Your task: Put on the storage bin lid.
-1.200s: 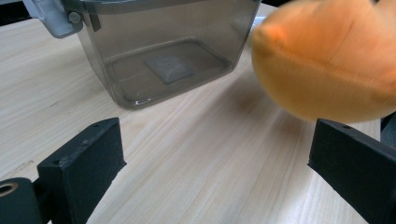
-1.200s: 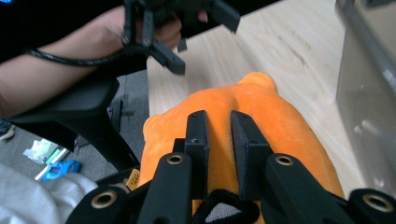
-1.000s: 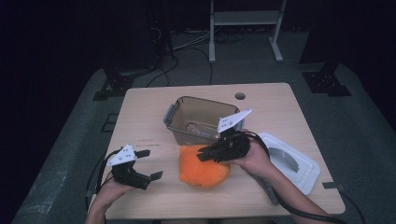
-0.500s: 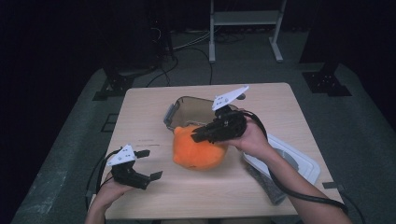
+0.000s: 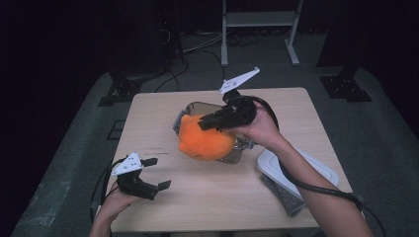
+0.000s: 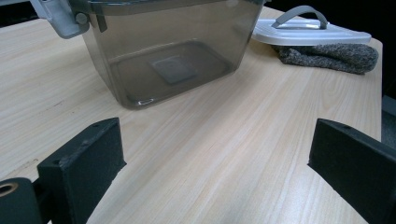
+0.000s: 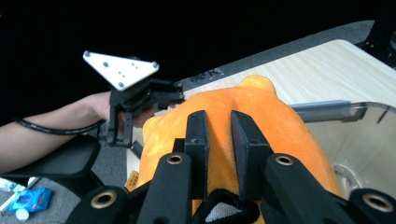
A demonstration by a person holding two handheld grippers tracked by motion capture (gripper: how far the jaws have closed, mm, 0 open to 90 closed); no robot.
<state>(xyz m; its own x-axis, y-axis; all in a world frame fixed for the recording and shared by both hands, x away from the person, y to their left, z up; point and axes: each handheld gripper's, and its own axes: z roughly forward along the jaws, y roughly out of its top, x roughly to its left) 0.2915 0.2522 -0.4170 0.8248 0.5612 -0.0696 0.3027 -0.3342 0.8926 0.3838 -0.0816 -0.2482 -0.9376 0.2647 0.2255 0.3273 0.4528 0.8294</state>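
Right tongs [image 5: 203,123]: you have them clamped narrow on a fold of the orange plush toy [image 5: 205,139]; in the right gripper view the jaws pinch its fabric.
Plush toy: it hangs from your right tongs, clear of the worktop [image 5: 148,128], at the near rim of the smoky clear bin [image 6: 168,51], partly over its opening.
Left tongs [image 5: 154,173]: your jaws stand wide with nothing between them, low over the worktop's near left part, pointed toward the bin.
Bin: upright, open, with nothing inside; a grey latch shows at its rim.
Lid [image 6: 310,33]: white, flat on the worktop to the bin's right, resting on a grey speckled cloth [image 6: 334,56].
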